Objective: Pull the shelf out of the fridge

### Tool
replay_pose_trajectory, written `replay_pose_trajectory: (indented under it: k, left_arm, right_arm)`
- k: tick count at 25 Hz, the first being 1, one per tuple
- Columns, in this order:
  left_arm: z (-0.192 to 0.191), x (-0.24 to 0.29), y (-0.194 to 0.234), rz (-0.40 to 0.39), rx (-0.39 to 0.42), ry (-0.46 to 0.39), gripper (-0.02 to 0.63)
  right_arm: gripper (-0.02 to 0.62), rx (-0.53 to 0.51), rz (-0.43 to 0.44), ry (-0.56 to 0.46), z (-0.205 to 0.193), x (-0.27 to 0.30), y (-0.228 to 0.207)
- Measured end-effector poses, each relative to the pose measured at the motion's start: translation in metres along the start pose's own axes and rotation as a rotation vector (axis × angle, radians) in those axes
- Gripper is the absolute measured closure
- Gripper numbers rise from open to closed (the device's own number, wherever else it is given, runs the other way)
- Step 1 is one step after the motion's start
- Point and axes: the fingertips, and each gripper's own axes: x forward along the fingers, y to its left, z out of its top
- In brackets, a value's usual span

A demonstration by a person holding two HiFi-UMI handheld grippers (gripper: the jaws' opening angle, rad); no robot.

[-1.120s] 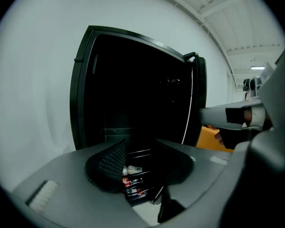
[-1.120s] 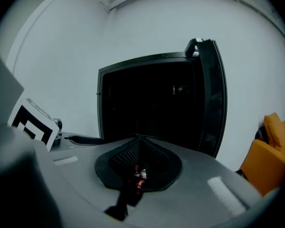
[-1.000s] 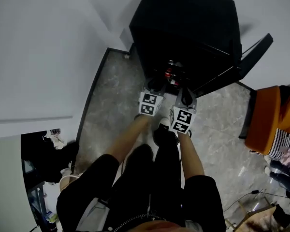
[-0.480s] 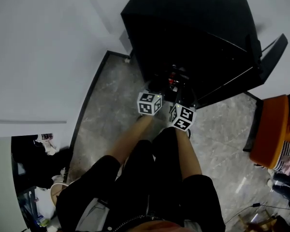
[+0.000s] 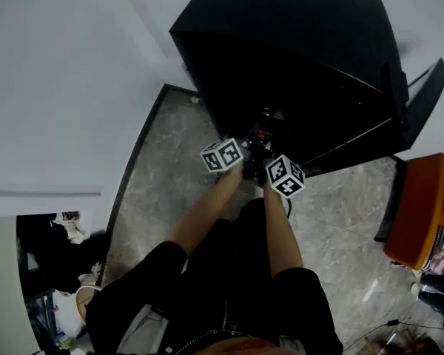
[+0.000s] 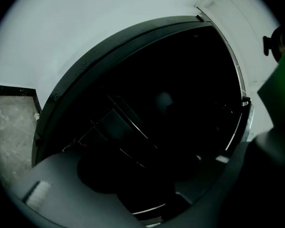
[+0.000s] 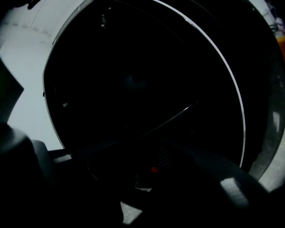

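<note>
A black mini fridge (image 5: 296, 43) stands on the stone floor with its door (image 5: 422, 87) swung open to the right. Both grippers are held at its dark opening. In the left gripper view a shelf edge (image 6: 128, 122) runs slantwise through the dim interior. My left gripper (image 5: 246, 145) has wide jaws that are opening, with the grey fingers (image 6: 61, 189) apart and pressing on nothing. My right gripper (image 5: 270, 152) is opening too, and nothing shows between its jaws. A thin shelf rim (image 7: 171, 118) and a small red spot (image 7: 153, 170) lie ahead of it.
A white wall runs along the left beside the fridge. An orange seat (image 5: 422, 213) stands at the right, near the open door. The person's legs and dark clothes fill the lower middle. Clutter sits in a dark corner (image 5: 59, 257) at lower left.
Both grippers have risen and moved forward to the fridge opening, their marker cubes tilting. The head view has shifted so the fridge looks larger and closer.
</note>
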Motion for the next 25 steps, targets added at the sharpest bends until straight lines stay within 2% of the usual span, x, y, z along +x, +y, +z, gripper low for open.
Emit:
replay_pose_trajectory:
  k: [5,11,13,17,18,21,25]
  left_arm:
    - [0.002,0.005,0.001,-0.04,0.014,-0.008,0.393]
    - [0.005,0.009,-0.013,-0.108,0.048,-0.021,0.443]
    - [0.009,0.012,-0.017,-0.148,0.021,-0.019,0.446]
    - [0.007,0.021,-0.01,-0.181,-0.1,0.004,0.437]
    - [0.007,0.022,-0.01,-0.188,-0.115,0.004,0.439]
    - [0.009,0.025,-0.015,-0.215,-0.116,0.0,0.499]
    - [0.017,0.033,-0.015,-0.241,-0.156,-0.013,0.506]
  right_arm:
    - [0.485,0.131,0.065,-0.047,0.007,0.007,-0.001]
    - [0.495,0.188,0.08,-0.069,0.012,0.013,0.0]
    - [0.495,0.236,0.094,-0.071,0.012,0.013,-0.002]
    - [0.489,0.298,0.114,-0.072,0.014,0.018,-0.006]
    - [0.491,0.308,0.124,-0.072,0.014,0.019,-0.006]
    - [0.506,0.355,0.154,-0.074,0.016,0.025,-0.008]
    - [0.523,0.452,0.195,-0.107,0.022,0.035,-0.009]
